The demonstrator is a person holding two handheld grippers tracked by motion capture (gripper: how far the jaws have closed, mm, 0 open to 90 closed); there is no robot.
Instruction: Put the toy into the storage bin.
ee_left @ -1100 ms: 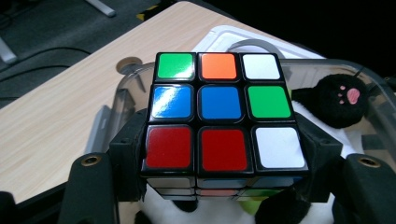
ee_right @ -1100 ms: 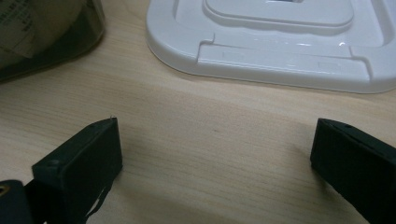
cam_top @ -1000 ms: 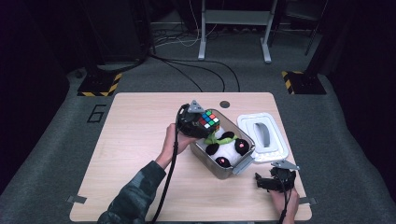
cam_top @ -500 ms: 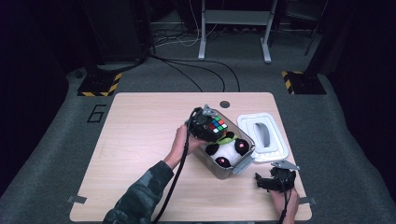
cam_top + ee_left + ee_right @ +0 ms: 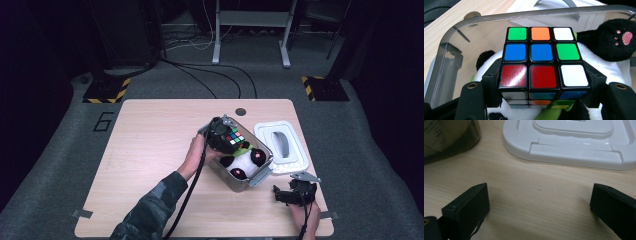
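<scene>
A clear plastic box (image 5: 260,172) stands on the desk (image 5: 150,145) toward its right edge, turned at an angle to the desk edges. Inside it lies a panda toy (image 5: 245,161), black and white, and it fills most of the box; one black paw with a pink pad (image 5: 615,41) points up near the far wall. A white lid (image 5: 281,147) lies flat on the desk just beside the box, on the side of the right edge. A small dark round disc (image 5: 241,111) sits near the far edge of the desk.

The left gripper (image 5: 225,140) holds a colour cube (image 5: 544,62): its two jaws press on the left and right sides of the cube, about half open. The cube is over the far-left end of the box, just above the panda's white body, inside the line of the box walls. The panda leaves little free room under it.

The right gripper (image 5: 537,207) rests low over the bare desk near the near-right corner, jaws wide apart and with nothing between them. The lid's edge (image 5: 574,152) is just ahead of it.

The left half of the desk is free wood.
</scene>
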